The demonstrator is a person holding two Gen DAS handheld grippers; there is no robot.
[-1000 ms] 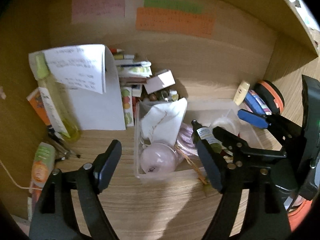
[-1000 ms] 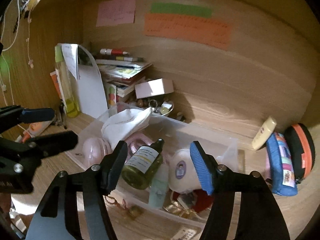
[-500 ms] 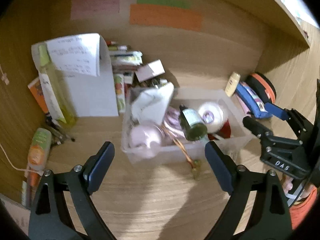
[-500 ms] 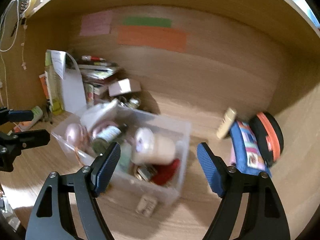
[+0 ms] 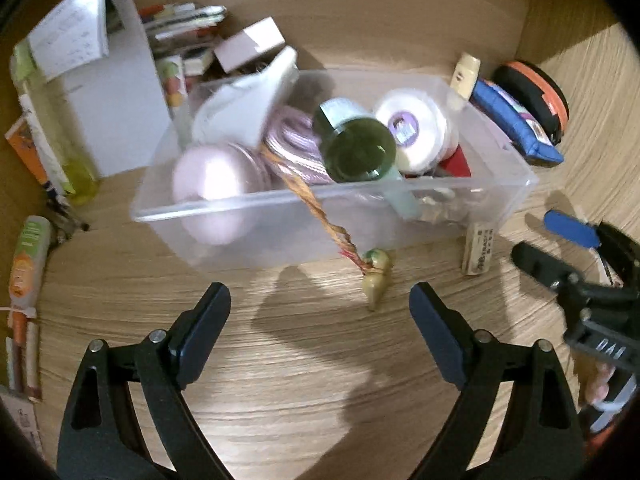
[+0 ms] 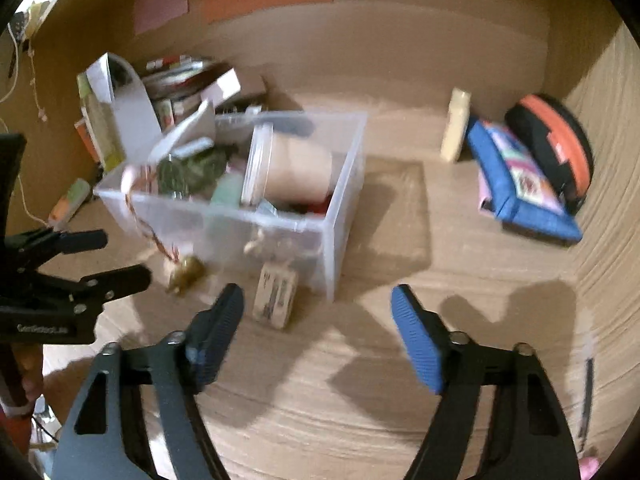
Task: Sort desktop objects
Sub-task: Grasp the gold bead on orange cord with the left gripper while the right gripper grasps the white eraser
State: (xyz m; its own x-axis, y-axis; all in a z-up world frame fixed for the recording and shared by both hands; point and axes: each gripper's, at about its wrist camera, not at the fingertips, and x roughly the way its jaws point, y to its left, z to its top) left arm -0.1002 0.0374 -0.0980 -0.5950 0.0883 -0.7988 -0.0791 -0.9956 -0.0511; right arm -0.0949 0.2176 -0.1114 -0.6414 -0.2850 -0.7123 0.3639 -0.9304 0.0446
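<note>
A clear plastic bin [image 5: 480, 189] [image 6: 345, 200] on the wooden desk holds a green bottle [image 5: 358, 151], a white tub [image 5: 412, 130] [image 6: 294, 168], a pink round case [image 5: 214, 184] and a purple cord coil [image 5: 294, 144]. A braided cord hangs over its front rim and ends in a green charm [image 5: 376, 276] [image 6: 186, 274] on the desk. A small eraser [image 5: 478, 250] [image 6: 276, 300] lies by the bin's corner. My left gripper [image 5: 318, 312] [image 6: 100, 256] is open in front of the bin and holds nothing. My right gripper [image 6: 318, 314] [image 5: 560, 248] is closing, with nothing between its blue pads.
Books, a white folder [image 5: 116, 100] and a yellow bottle [image 5: 52, 136] stand at the back left. A tube [image 5: 28, 260] lies at the left edge. At the right are a blue pencil case [image 6: 516, 184], a black and orange case [image 6: 556, 148] and a cream tube [image 6: 456, 124].
Both grippers have drawn back from the bin and sunk toward the desk. The green bottle that lay between the right fingers now rests in the bin, away from them.
</note>
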